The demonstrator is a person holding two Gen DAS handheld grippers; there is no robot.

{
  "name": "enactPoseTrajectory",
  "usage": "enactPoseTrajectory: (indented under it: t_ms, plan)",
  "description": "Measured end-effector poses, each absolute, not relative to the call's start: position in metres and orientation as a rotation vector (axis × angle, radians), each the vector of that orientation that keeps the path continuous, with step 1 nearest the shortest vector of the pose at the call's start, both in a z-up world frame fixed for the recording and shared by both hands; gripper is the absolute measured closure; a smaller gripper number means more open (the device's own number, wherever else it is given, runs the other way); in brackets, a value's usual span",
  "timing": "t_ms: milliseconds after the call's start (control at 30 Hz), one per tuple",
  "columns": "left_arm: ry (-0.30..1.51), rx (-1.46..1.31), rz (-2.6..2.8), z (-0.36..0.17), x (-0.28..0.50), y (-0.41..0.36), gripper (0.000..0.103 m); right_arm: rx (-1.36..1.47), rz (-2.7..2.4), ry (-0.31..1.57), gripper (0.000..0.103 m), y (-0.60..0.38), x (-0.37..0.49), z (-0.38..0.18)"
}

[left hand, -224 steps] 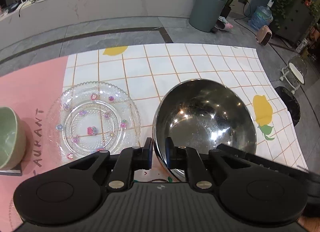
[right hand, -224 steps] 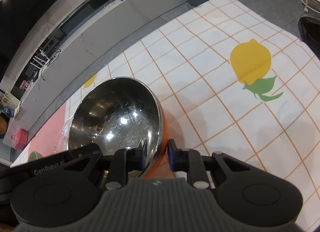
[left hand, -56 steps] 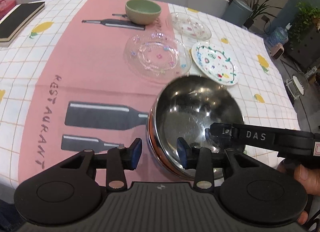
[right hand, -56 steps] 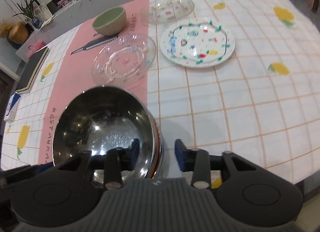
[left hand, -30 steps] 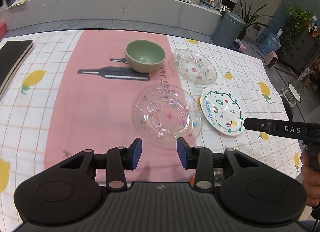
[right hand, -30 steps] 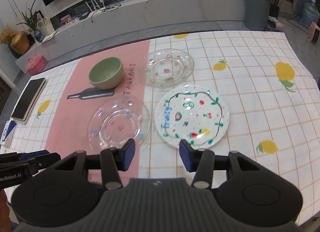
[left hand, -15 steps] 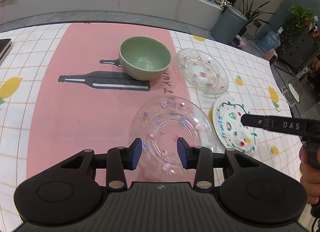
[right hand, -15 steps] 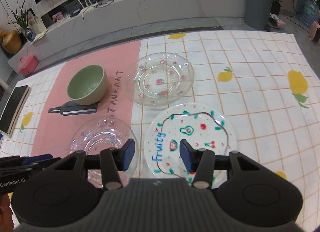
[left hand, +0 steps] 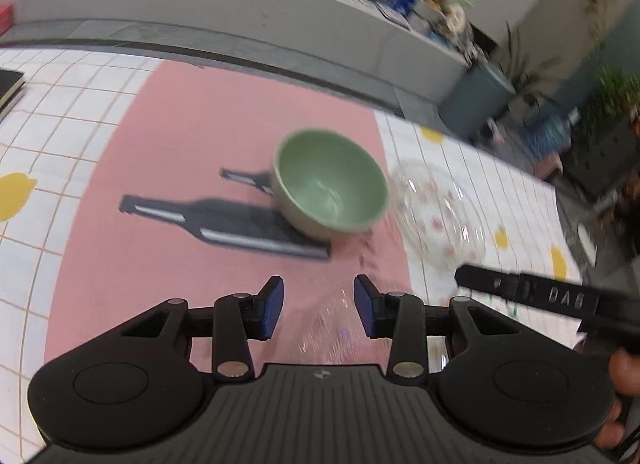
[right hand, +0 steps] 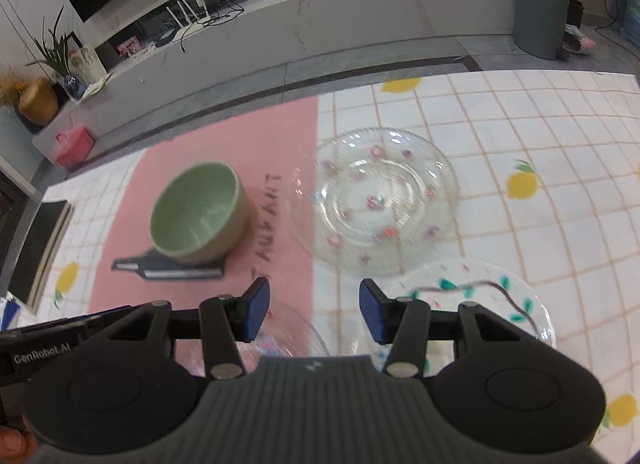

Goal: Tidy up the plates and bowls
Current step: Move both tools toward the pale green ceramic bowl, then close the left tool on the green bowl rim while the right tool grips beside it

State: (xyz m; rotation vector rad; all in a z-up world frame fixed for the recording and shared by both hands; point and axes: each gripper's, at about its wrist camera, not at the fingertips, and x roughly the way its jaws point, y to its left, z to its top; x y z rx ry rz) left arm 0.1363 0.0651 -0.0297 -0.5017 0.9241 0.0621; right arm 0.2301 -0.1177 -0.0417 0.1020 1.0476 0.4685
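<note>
On left hand-held gripper [right hand: 48,346]: "GenRobot.AI"; right hand-held gripper [right hand: 312,314] (marked "DAS") too half-open, empty.

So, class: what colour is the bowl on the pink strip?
Green; the bowl shows best in the right wrist view.

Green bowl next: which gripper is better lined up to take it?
Left, probably. The green bowl lies almost straight ahead of the open left gripper; from the right gripper, also open and empty, it sits well off left.
</note>
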Motion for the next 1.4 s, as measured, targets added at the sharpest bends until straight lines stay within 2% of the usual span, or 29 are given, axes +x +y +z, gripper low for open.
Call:
enactPoseTrajectory:
  t_ms: [333,733,967,1100,1167,1400]
  plan:
    - [0.840,-0.640,0.128,-0.037,0.169,0.092,0.059,0.172,0.474,1.060,0.053,-0.076,0.255,-0.046]
    - [0.863,-0.663,0.177,-0.064,0.191,0.096,0.059,0.206,0.450,1.103,0.057,-0.044,0.279,-0.067]
    - [0.862,-0.659,0.185,-0.072,0.191,0.097,0.064,0.212,0.471,1.127,0.068,-0.036,0.282,-0.085]
    - [0.842,-0.663,0.173,-0.071,0.189,0.095,0.072,0.235,0.493,1.121,0.079,-0.034,0.281,-0.088]
    - [0.850,-0.660,0.161,-0.074,0.188,0.093,0.080,0.232,0.502,1.126,0.085,-0.033,0.279,-0.089]
    - [0.845,-0.546,0.192,-0.071,0.184,0.078,0.086,0.211,0.483,1.131,0.091,-0.033,0.276,-0.089]
